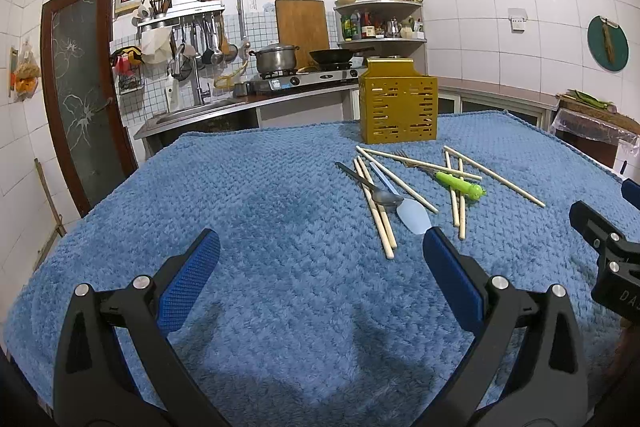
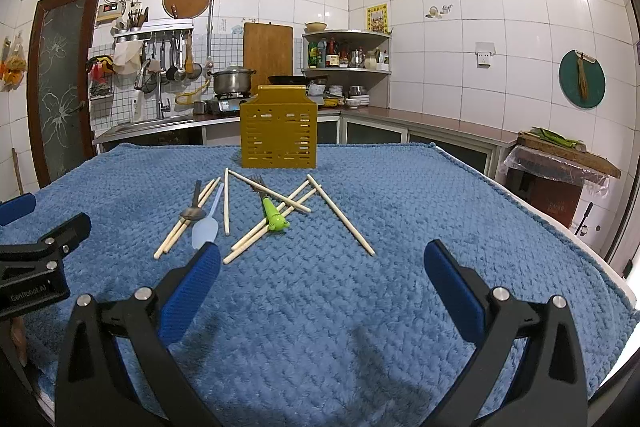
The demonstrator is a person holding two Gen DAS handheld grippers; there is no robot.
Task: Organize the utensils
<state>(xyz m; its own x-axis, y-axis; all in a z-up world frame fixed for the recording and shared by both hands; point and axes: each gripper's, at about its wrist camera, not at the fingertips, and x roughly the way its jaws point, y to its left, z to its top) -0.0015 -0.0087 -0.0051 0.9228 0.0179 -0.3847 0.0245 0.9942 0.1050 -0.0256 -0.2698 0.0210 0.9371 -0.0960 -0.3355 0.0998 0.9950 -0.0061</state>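
Observation:
A yellow slotted utensil holder (image 1: pixel 398 107) (image 2: pixel 279 132) stands upright at the far side of the blue blanket. In front of it lie several wooden chopsticks (image 1: pixel 374 211) (image 2: pixel 340 213), a metal spoon (image 1: pixel 384 195) (image 2: pixel 193 213), a pale blue plastic spoon (image 1: pixel 412 215) (image 2: pixel 206 231) and a fork with a green handle (image 1: pixel 460 183) (image 2: pixel 274 217), all loosely crossed. My left gripper (image 1: pixel 322 247) is open and empty, near side and left of the pile. My right gripper (image 2: pixel 322 259) is open and empty, just in front of the pile.
The blue blanket (image 1: pixel 240 207) (image 2: pixel 440 207) covers the table. Behind it run a kitchen counter with a sink (image 1: pixel 192 111), a stove with a pot (image 1: pixel 276 59) and a corner shelf (image 2: pixel 346 55). A covered box (image 2: pixel 556 179) stands to the right.

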